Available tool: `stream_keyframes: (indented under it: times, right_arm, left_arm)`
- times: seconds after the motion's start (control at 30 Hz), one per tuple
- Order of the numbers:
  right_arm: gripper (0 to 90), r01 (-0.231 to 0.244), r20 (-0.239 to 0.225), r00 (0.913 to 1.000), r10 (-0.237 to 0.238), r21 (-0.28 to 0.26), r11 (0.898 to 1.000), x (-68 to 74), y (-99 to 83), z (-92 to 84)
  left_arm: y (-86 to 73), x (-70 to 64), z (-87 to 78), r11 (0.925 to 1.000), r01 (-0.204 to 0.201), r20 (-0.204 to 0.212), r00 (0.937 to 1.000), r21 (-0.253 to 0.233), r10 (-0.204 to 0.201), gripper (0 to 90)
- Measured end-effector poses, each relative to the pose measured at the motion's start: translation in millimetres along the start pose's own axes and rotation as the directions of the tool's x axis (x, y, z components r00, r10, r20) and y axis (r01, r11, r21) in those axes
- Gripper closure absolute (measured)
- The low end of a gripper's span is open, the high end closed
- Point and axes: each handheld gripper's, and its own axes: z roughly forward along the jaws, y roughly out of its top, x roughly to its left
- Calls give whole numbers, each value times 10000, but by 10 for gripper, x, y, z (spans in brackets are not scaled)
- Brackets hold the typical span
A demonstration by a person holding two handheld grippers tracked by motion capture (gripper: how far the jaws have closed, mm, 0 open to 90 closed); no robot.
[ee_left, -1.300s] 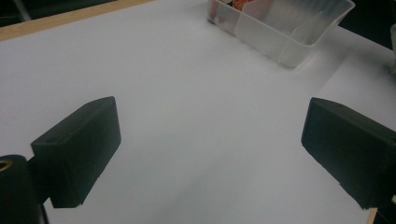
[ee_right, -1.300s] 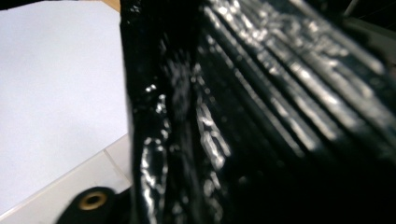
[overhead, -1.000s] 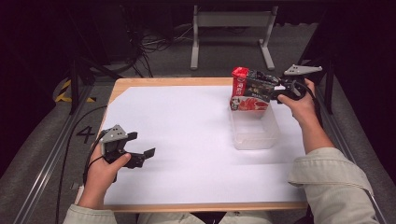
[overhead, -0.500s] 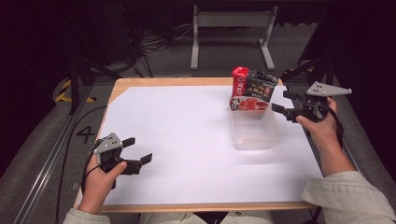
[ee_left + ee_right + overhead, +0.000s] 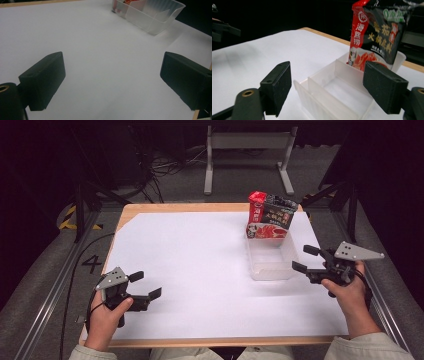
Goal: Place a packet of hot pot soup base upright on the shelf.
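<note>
A red and black food pouch (image 5: 270, 217) (image 5: 377, 41) stands upright in the far compartment of a clear plastic divided bin (image 5: 271, 261) (image 5: 329, 92) (image 5: 152, 15) on the white table right of centre. My right gripper (image 5: 306, 258) (image 5: 329, 92) is open just right of the bin, with nothing between its jaws. My left gripper (image 5: 146, 285) (image 5: 112, 82) is open over bare white table near the front left, far from the bin.
The white sheet (image 5: 200, 270) covers a wood-edged table (image 5: 150, 208). A metal stand (image 5: 247, 150) and cables lie on the floor beyond the far edge. A rail (image 5: 55, 285) runs along the left side.
My right gripper has let go of the pouch, which stays standing in the bin, and drawn back toward the front right. My left gripper has slid a little nearer the front edge.
</note>
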Motion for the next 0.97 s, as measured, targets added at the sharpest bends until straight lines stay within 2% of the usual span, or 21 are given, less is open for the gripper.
stream_keyframes:
  times: [0.2, 0.4, 0.47, 0.6, 0.73, 0.8, 0.9, 0.97]
  right_arm:
    - [219, -115, 215, 9997, 114, 60, 9999, 100, -231, -46]
    - [233, 78, 633, 9979, -106, 452, 9989, 190, -506, -35]
    - [230, -192, 653, 9977, 161, 463, 9987, 219, -611, -49]
    - [222, -234, 839, 9964, 156, 925, 9954, 218, -765, -41]
    - [219, -164, 877, 9961, 58, 1202, 9926, 210, -823, 9]
    - [218, -290, 869, 9961, 173, 1351, 9904, 206, -855, 31]
    - [218, -253, 866, 9962, 122, 1511, 9882, 198, -879, 56]
    - [218, -313, 832, 9963, 196, 1414, 9895, 197, -874, 56]
  left_arm:
    - [-40, -7, -8, 9996, -149, -86, 9999, -235, 147, 68]
    - [-77, -10, 0, 9995, -121, -62, 9999, -275, 120, 66]
    - [-91, -12, 8, 9997, -79, -14, 10000, -240, 79, 66]
    - [-120, 7, 40, 9998, -68, -18, 10000, -197, 68, 66]
    - [-155, 48, 40, 9989, 66, -44, 10000, -470, -68, 66]
    - [-173, 66, 51, 9985, 191, -47, 9998, -516, -194, 62]
    - [-195, 73, 73, 9989, 229, -62, 9997, -411, -232, 54]
    - [-208, 74, 87, 9995, 232, -54, 9997, -236, -233, 45]
